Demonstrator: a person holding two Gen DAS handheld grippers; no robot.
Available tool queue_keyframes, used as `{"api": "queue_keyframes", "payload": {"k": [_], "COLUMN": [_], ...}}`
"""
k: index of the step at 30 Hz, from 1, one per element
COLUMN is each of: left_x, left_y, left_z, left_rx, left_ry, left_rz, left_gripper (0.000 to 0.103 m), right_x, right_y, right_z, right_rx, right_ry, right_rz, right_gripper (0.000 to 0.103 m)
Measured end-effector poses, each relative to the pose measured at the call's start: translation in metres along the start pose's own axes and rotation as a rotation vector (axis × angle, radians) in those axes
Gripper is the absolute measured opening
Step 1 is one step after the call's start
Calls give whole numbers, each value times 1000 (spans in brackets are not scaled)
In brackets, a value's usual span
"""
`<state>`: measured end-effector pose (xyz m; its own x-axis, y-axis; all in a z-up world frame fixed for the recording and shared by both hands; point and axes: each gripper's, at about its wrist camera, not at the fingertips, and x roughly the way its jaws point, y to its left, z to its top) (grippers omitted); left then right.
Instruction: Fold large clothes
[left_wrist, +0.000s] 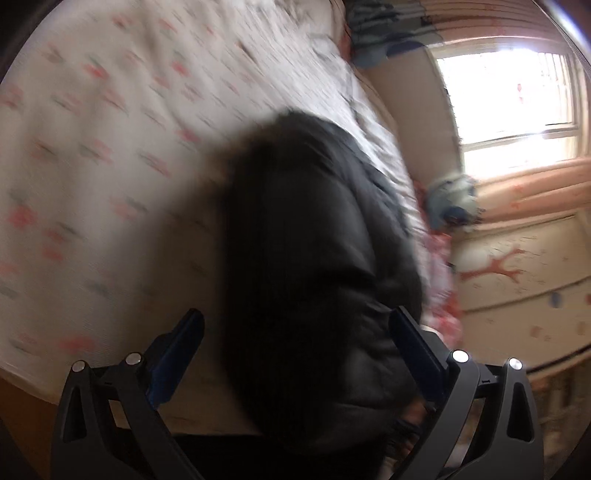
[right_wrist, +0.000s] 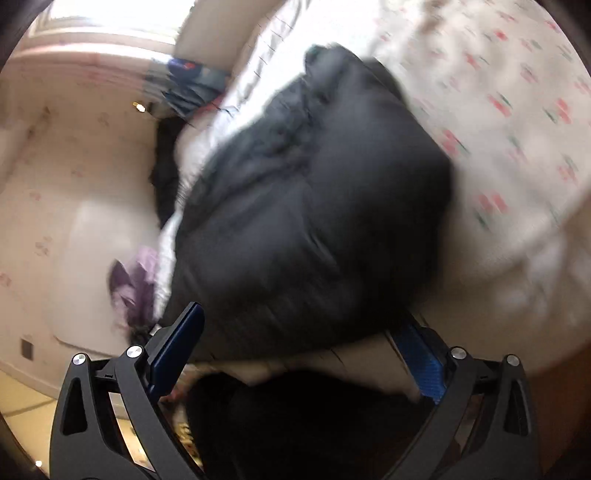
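Observation:
A bulky black padded jacket (left_wrist: 310, 258) lies bunched on the bed, near its edge; both views are motion-blurred. In the left wrist view my left gripper (left_wrist: 295, 332) stands open, its blue-padded fingers (left_wrist: 177, 354) wide apart on either side of the jacket's near end, with nothing pinched. In the right wrist view the same jacket (right_wrist: 314, 192) fills the middle, and my right gripper (right_wrist: 303, 332) is also open, its fingers (right_wrist: 181, 343) spread at the jacket's lower edge. Whether either pad touches the fabric is lost in the blur.
The bed wears a white sheet with pink and green flower print (left_wrist: 92, 166). Blue clothes (left_wrist: 452, 201) and a lilac garment (right_wrist: 133, 284) lie by the bed's edge. A bright window (left_wrist: 509, 99) and peach curtains stand beyond. Pale patterned floor (right_wrist: 74, 184) lies beside the bed.

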<state>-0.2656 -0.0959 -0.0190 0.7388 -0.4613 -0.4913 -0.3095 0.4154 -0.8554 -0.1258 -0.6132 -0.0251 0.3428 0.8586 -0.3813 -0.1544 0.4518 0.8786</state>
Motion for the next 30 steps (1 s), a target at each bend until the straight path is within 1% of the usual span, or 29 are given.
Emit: {"api": "queue_keyframes", "payload": {"k": [1, 3, 4, 5, 6, 7, 8, 9, 10, 11, 12, 13, 14, 15, 16, 17, 18, 19, 20, 21, 22, 23, 24, 26, 27, 28, 30], "left_x": [0, -11, -15, -19, -22, -22, -19, -14, -9, -2, 4, 14, 18, 22, 23, 20, 15, 7, 2, -2, -4, -4, 1, 12, 20, 27, 38], "left_y": [-8, -34, -41, -47, -51, -51, -48, -41, -34, -26, -20, -15, -15, -19, -24, -33, -40, -52, -58, -62, -62, -56, -43, -23, -9, -1, 7], "left_z": [-1, 0, 1, 2, 2, 2, 2, 0, -2, -3, -5, -10, -10, -12, -11, -8, -6, -2, -1, -2, -5, -10, -18, -30, -38, -39, -43], "left_rx": [-4, 15, 25, 32, 37, 41, 42, 35, 22, 1, -17, -29, -26, -18, -20, -23, -22, -10, 7, 29, 42, 34, -2, -47, -76, -104, -157], "left_ry": [0, -47, -57, -62, -65, -60, -48, -32, -12, 19, 44, 80, 91, 97, 95, 84, 66, 32, 16, 2, -5, 2, 29, 67, 79, 81, 67], "left_rz": [-40, -114, -139, -154, -148, -129, -93, -43, -4, 22, 34, 69, 92, 96, 63, 8, -36, -98, -114, -107, -72, -43, -18, 16, 44, 47, 18], "left_gripper": [96, 96, 96, 96, 96, 96, 96, 96, 96, 96, 96, 96, 96, 96, 96, 96, 96, 96, 96, 96, 96, 96, 96, 96, 96, 96, 96], "right_x": [-4, -20, -26, -29, -28, -23, -12, -3, 1, 8, 15, 18, 21, 20, 18, 14, 10, 5, 1, 1, 6, 11, 20, 35, 39, 40, 42], "right_y": [5, 19, 24, 27, 27, 22, 11, 1, -9, -17, -21, -21, -18, -8, 2, 19, 29, 44, 56, 62, 67, 66, 61, 41, 31, 22, 7], "right_z": [8, 20, 21, 19, 14, 7, -1, -8, -13, -16, -17, -16, -12, -5, 2, 14, 20, 30, 36, 37, 37, 36, 30, 22, 19, 14, 17], "right_rx": [5, 19, 15, 6, -5, -1, 22, 50, 71, 100, 124, 138, 142, 128, 113, 87, 68, 32, -4, -24, -38, -39, -29, 10, 34, 62, 110], "right_ry": [-31, -106, -126, -128, -108, -75, -17, 21, 36, 45, 41, 32, 15, -13, -32, -53, -66, -85, -96, -91, -60, -33, 5, 52, 49, 41, 14], "right_rz": [38, 162, 179, 165, 121, 91, 67, 49, 45, 60, 110, 153, 191, 241, 277, 324, 349, 378, 378, 356, 314, 289, 247, 178, 186, 201, 234], "right_gripper": [96, 96, 96, 96, 96, 96, 96, 96, 96, 96, 96, 96, 96, 97, 97, 97, 97, 97, 97, 97, 97, 97, 97, 97, 97, 97, 97]}}
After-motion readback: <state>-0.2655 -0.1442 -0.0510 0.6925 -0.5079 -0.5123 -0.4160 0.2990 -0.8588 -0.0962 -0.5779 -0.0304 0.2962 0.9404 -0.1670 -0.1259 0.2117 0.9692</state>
